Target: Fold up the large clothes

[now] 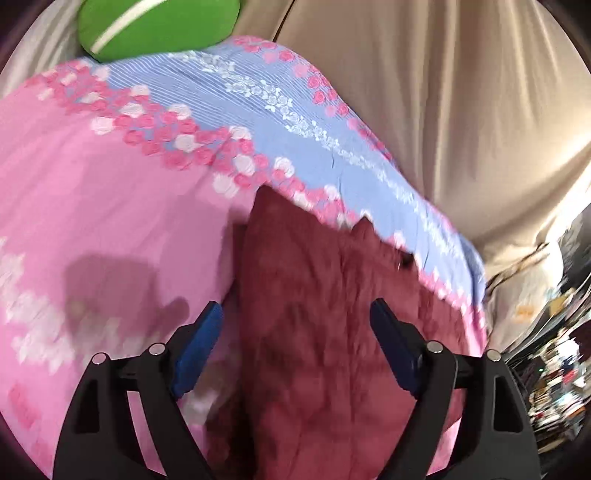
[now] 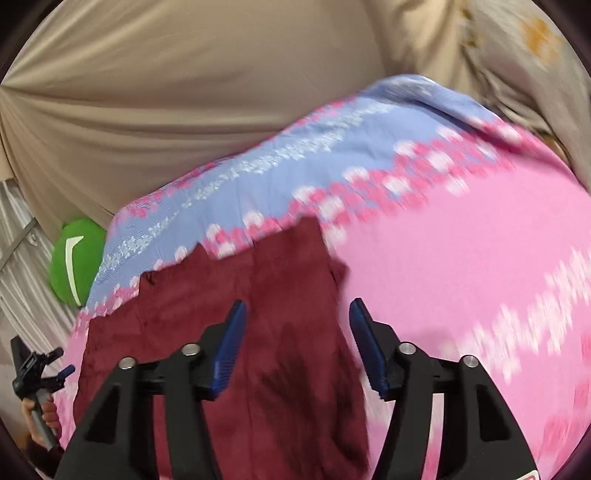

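A dark red fleecy garment (image 1: 314, 325) lies spread on a pink and blue flowered bedspread (image 1: 110, 206). My left gripper (image 1: 295, 314) is open above the garment, its blue pads apart over the garment's left part. In the right wrist view the same garment (image 2: 236, 317) lies on the bedspread (image 2: 461, 258). My right gripper (image 2: 297, 314) is open and empty above the garment's right edge. The left gripper also shows at the far left of that view (image 2: 33, 363), held by a hand.
A green cushion with a white stripe (image 1: 155, 26) lies at the bed's far end and also shows in the right wrist view (image 2: 75, 258). A beige curtain (image 1: 443, 92) hangs behind the bed. Cluttered shelves (image 1: 554, 369) stand at the right.
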`<state>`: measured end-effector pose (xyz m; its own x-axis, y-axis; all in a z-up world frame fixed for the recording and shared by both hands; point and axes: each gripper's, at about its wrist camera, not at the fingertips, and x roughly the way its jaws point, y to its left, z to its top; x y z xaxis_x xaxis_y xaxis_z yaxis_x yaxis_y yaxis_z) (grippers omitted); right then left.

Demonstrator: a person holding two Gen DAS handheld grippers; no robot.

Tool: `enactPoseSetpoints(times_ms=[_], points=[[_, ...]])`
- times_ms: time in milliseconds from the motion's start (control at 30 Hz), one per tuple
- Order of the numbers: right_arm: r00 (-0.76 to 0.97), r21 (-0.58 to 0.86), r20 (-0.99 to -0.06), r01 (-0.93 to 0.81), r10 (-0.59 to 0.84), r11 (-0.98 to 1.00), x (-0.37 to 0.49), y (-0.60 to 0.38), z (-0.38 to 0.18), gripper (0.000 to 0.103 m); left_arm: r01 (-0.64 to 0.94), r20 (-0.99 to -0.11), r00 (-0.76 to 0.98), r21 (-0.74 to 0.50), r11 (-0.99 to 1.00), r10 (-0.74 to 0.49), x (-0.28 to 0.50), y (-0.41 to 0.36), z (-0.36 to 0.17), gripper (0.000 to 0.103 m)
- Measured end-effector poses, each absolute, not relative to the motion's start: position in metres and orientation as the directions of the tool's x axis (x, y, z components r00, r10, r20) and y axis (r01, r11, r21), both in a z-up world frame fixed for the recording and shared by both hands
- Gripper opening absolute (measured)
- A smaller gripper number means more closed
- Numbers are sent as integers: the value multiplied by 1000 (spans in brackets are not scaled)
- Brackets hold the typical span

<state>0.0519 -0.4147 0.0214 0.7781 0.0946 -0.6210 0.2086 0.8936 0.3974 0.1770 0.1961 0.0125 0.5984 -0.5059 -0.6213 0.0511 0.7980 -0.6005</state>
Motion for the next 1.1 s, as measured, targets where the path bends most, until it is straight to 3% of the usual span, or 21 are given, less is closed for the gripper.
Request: enactPoseSetpoints(times_ms=[100, 233, 267, 300, 333, 367, 400, 433, 500, 567, 700, 933, 1100], points=[[754, 373, -648, 193, 106, 908, 101, -410, 22, 74, 0, -644, 564, -625, 780, -516, 210, 190, -6, 86], [670, 331, -739, 263, 75, 906, 154, -408, -6, 72, -89, -675, 496, -665, 741, -546, 244, 185, -45, 83], [648, 334, -756, 266, 88, 904, 163, -406, -15, 67, -101, -661, 513, -680, 727, -547, 248, 186, -51, 83], [632, 333, -769, 269, 95, 904, 169, -404, -24, 46, -97, -656, 532, -675, 731, -536, 250, 186, -50, 75], [623, 327, -777, 270, 95, 905, 172, -403, -29, 28, -90, -668, 524, -660, 746, -528, 254, 183, -50, 60], [625, 326, -774, 266, 95, 907, 173, -399, -33, 20, -83, -685, 518, -636, 767, -513, 259, 179, -51, 57], [641, 340, -760, 256, 104, 905, 171, -397, -33, 9, -72, -692, 522, -618, 783, -499, 262, 177, -51, 46], [674, 354, -732, 252, 99, 901, 165, -394, -30, 7, -54, -705, 525, -587, 808, -477, 265, 171, -51, 35], [751, 360, -659, 273, 36, 892, 148, -395, -19, 6, -18, -716, 511, -561, 828, -475, 272, 158, -52, 25], [769, 373, -639, 303, 6, 877, 143, -402, -18, 6, 2, -725, 526, -521, 853, -444, 275, 151, -51, 22], [684, 376, -729, 358, 34, 855, 157, -413, -59, 5, 44, -731, 569, -430, 902, -377, 281, 139, -48, 21], [666, 366, -746, 409, 1, 836, 156, -412, -64, 3, 92, -724, 605, -350, 932, -331, 305, 127, -46, 20], [677, 446, -732, 389, 78, 806, 155, -425, -68, 5, 90, -705, 624, -364, 927, -337, 305, 129, -47, 22]])
